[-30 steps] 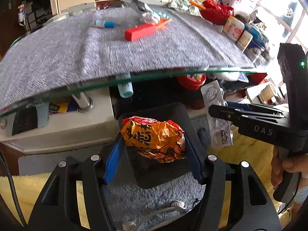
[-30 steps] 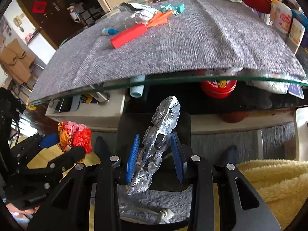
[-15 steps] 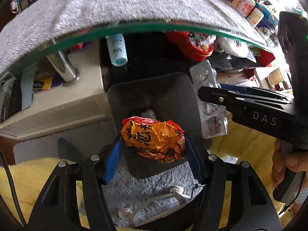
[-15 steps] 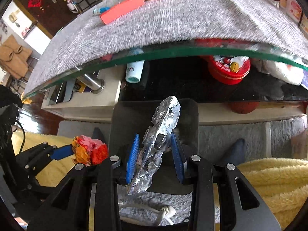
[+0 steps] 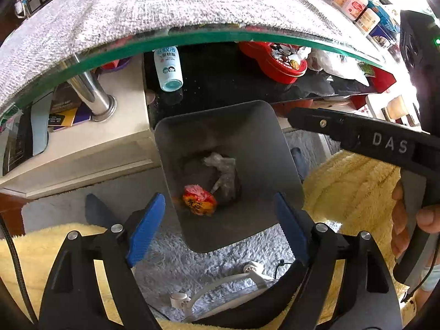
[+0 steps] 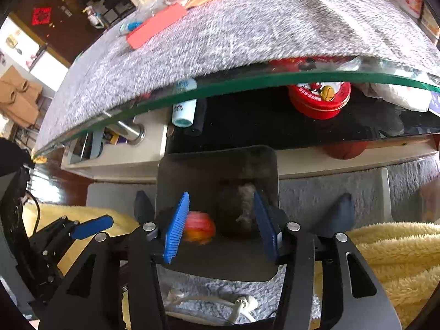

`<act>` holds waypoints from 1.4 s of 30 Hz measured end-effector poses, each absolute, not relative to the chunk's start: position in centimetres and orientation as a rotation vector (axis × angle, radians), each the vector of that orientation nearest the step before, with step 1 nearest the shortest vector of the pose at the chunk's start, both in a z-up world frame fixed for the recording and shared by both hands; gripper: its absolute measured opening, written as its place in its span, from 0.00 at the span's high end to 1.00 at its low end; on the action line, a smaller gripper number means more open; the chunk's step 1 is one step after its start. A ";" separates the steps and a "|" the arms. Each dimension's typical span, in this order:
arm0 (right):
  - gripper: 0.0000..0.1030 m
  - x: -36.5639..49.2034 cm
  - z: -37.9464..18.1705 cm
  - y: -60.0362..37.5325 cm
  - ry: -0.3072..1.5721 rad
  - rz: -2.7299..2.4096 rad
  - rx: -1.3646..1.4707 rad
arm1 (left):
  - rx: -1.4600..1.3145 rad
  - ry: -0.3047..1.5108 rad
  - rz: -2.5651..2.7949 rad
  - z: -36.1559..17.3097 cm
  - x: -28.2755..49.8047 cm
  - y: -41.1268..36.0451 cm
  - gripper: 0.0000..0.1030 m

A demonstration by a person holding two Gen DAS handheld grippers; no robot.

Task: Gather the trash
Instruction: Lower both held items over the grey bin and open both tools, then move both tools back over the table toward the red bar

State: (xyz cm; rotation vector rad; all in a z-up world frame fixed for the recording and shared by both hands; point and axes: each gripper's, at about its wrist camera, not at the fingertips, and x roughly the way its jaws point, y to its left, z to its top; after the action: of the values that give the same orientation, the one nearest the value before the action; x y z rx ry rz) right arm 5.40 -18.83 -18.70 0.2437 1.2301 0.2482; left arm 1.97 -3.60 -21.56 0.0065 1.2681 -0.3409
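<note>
A grey cloth (image 5: 137, 19) is covering the glass tabletop (image 5: 275, 37) in front of me, reaching almost to its near edge. A red box (image 6: 155, 26) is lying on the cloth toward the far edge, with a small blue-capped tube (image 6: 129, 27) just beside it. Cartons (image 5: 354, 8) are crowding the tabletop's right edge. On the black shelf (image 5: 220, 82) beneath the glass, a white bottle with a teal base (image 5: 168, 68) is lying on its side, and a red round tin (image 6: 320, 99) is sitting well apart from it to the right. A chrome leg (image 5: 90, 93) is standing on the cream ledge (image 5: 82, 151). A white cable (image 5: 220, 283) is trailing across the grey rug (image 5: 192, 264), and a yellow fleece (image 6: 390, 250) is bunching at my right.
</note>
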 end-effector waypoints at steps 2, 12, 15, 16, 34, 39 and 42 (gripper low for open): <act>0.40 5.3 -17.8 -19.2 1.200 0.224 0.252 | 0.007 1.261 -0.345 -21.1 1.9 -3.6 0.23; 0.14 5.0 -14.4 -20.2 1.088 0.140 0.251 | -0.031 1.163 -0.370 -17.3 2.7 -2.8 0.20; 0.14 5.1 -12.8 -19.9 1.050 0.133 0.226 | -0.046 1.133 -0.364 -15.9 3.1 -2.5 0.20; 0.14 5.1 -12.3 -19.8 1.037 0.127 0.221 | -0.051 1.128 -0.362 -15.6 3.2 -2.4 0.20; 0.12 12.4 -7.0 -20.7 0.932 0.157 0.185 | -0.077 1.011 -0.257 -11.5 9.4 1.1 0.16; 0.12 15.1 -7.7 -20.0 0.958 0.171 0.158 | -0.075 1.020 -0.257 -12.2 12.4 1.1 0.16; 0.12 17.1 -8.1 -19.1 0.972 0.194 0.147 | -0.069 1.023 -0.265 -12.6 13.8 0.7 0.16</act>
State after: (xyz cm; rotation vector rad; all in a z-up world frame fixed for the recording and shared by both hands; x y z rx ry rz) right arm 17.15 -19.15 -8.11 0.1474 0.9723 0.1944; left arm 13.81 0.71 -12.59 -0.0689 1.0234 -0.2648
